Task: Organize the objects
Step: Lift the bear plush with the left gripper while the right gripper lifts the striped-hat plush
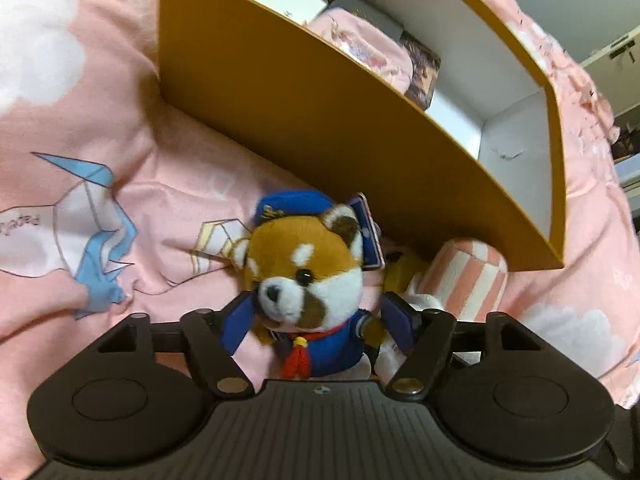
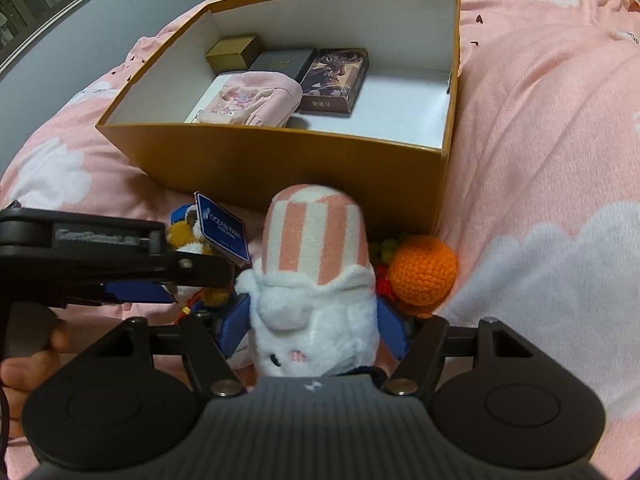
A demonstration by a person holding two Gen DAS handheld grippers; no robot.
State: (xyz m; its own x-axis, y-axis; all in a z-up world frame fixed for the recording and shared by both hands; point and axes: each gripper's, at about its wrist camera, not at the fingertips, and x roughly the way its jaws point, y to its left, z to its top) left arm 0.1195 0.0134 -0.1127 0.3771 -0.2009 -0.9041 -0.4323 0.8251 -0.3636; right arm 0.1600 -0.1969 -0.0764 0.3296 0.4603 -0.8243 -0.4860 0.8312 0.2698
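Pink cloud-print bedding (image 2: 540, 128), two soft toys awaiting the mustard cardboard box (image 2: 280, 160).

Lower centre, left gripper (image 1: 316, 316) brackets the sailor-suited red panda plush (image 1: 304, 276); right gripper (image 2: 316, 320) brackets the white plush with striped pink hat (image 2: 316, 280). Jaws stand wide, pads apparently not pressing. Crowded toys risk snagging the blue hang tag (image 2: 222, 232).

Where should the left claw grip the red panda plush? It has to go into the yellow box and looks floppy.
Grip the red panda plush across its blue-clad body just under the head, coming from above. It lies on the pink bedding with the left claw already straddling it; the big head would likely stop it slipping through.
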